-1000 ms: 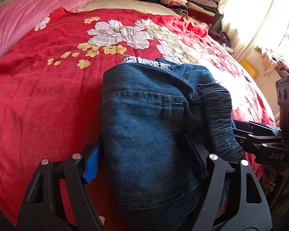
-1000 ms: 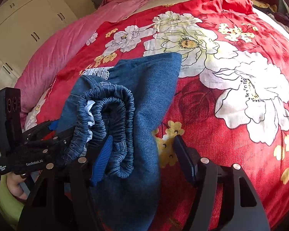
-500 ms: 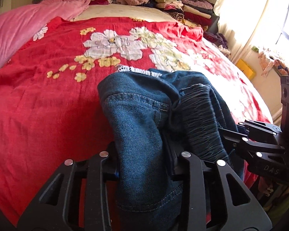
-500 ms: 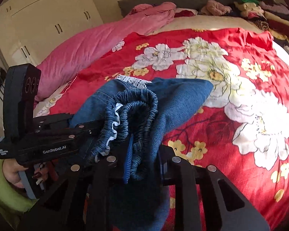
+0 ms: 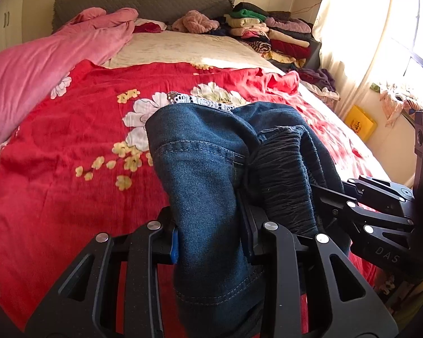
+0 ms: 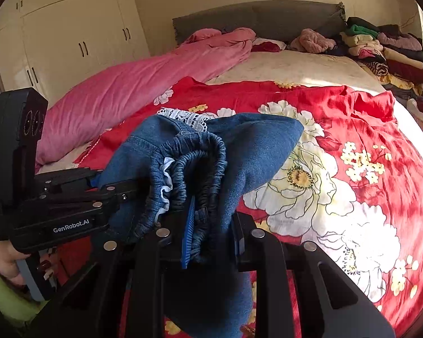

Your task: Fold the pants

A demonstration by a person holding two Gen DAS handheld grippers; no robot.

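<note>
Holding the folded denim pants [image 5: 211, 186] up over the red floral bedspread [image 5: 70, 169], I have my left tool [image 5: 211, 242] clamped on the leg fabric. My right tool [image 6: 211, 233], level just beside it, is clamped on the gathered elastic waistband [image 6: 200, 169].

Bed [image 5: 183, 48] under a red floral cover [image 5: 70, 169]; pink quilt [image 5: 42, 64] along its left; folded clothes [image 5: 268, 33] stacked at the head.

Both grippers are clamped down tight right now. Left gripper [image 5: 211, 242] has its fingers pinched close together, right gripper [image 6: 211, 239] same deal, sitting side by side. Left hand [image 6: 5, 259] wraps its handle.
</note>
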